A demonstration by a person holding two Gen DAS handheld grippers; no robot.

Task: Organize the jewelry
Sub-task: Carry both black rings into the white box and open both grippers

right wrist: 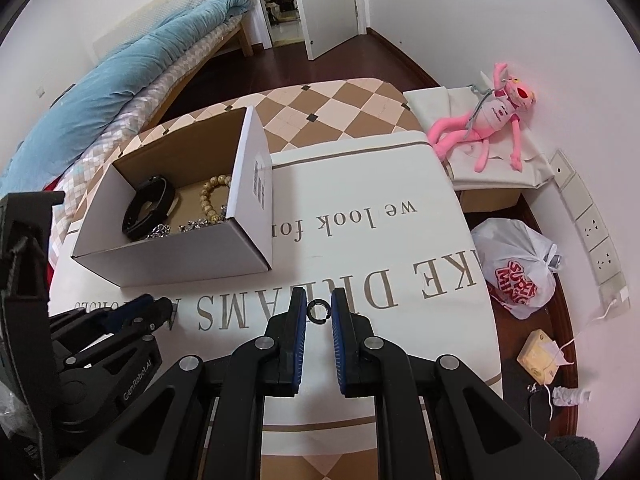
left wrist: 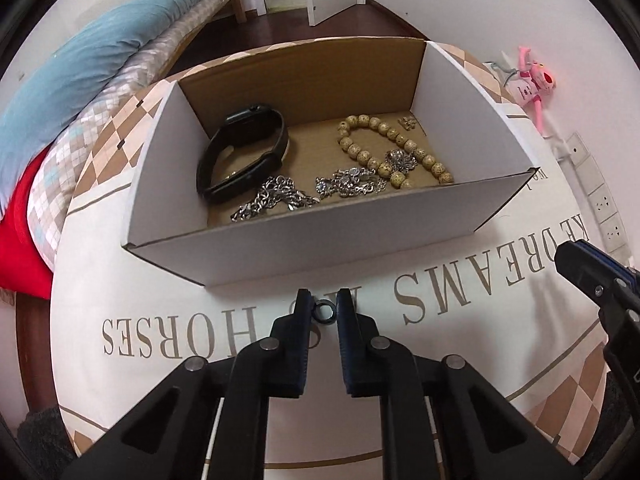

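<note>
The left gripper [left wrist: 323, 304] has its blue-padded fingers [left wrist: 301, 320] drawn close either side of a small dark metal ring [left wrist: 316, 309]. The gap is barely wider than the ring, and whether the pads actually pinch it cannot be told. This ring sits just in front of the white cardboard box with a brown inside [left wrist: 304, 236], near the middle of its front wall.

The right gripper [right wrist: 319, 308] is set the same way around a second dark ring [right wrist: 311, 312], in front of the box and off to its right; again the grip itself cannot be judged.

Both rings are over the white tablecloth with tan lettering [left wrist: 440, 312].

Inside the box lie a black watch band [left wrist: 212, 168] at the left, a wooden bead bracelet [left wrist: 360, 148] at the right, and silver chains [left wrist: 276, 198] toward the front.
</note>
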